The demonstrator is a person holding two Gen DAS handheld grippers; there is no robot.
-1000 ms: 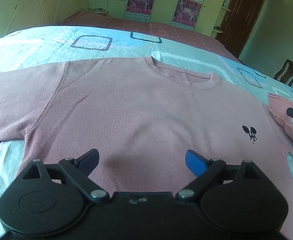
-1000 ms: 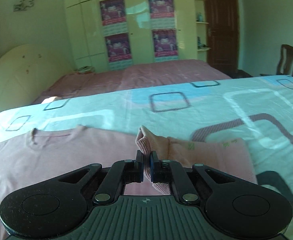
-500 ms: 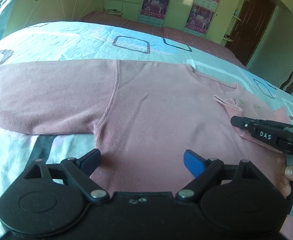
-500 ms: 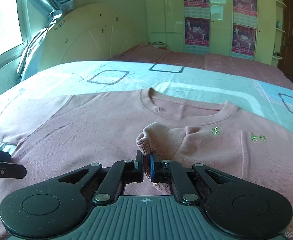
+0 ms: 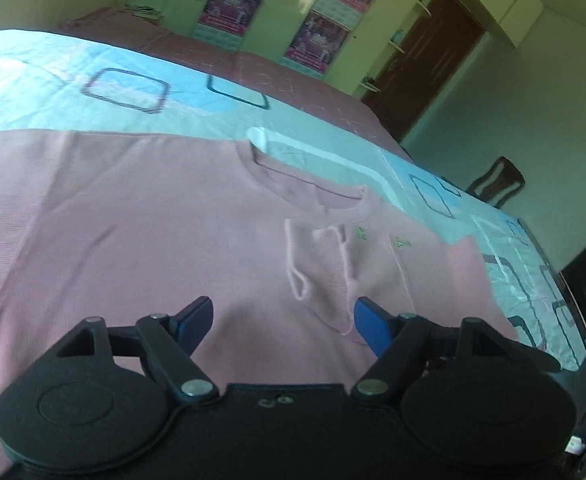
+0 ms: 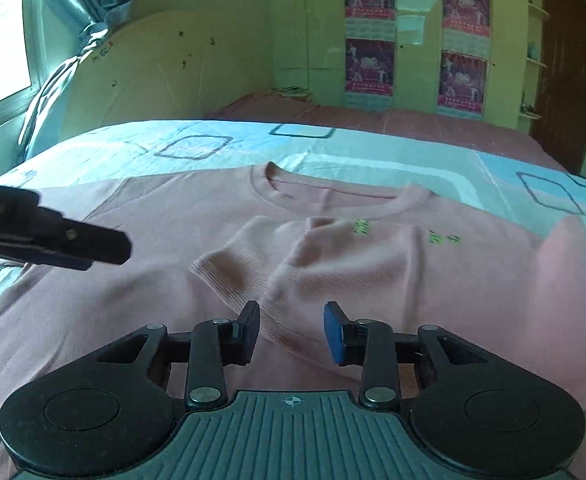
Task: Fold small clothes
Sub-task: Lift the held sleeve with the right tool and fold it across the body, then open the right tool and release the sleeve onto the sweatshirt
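A pink sweater (image 5: 141, 216) lies flat, front up, on a bed covered by a light blue sheet (image 5: 53, 80) printed with dark square outlines. Its round collar (image 6: 333, 192) points toward the far side of the bed, and one sleeve (image 6: 333, 264) is folded across the chest, its ribbed cuff lying loose near the middle of the garment with small green stitched marks showing on the folded part. The right gripper (image 6: 292, 330) hangs low over the sweater just in front of that folded sleeve; its jaws have just been opening and now stand apart, with the cuff lying under the gap but neither pad pressing on it, so it holds nothing. The left gripper (image 5: 283, 322) hovers over the lower chest of the sweater, near the cuff's edge; its jaws have just been closing a little but are wide apart, with only flat cloth below them and nothing gripped. In the right wrist view the left gripper's black body comes in from the left edge, above the sweater's other shoulder. Beyond the blue sheet is a reddish bedspread (image 6: 373, 114), then pale green cupboards with posters (image 6: 369, 36) on the doors, a brown door (image 5: 425, 60) at the right, a wooden chair (image 5: 497, 180), and a curtain (image 6: 73, 40) beside a bright window.
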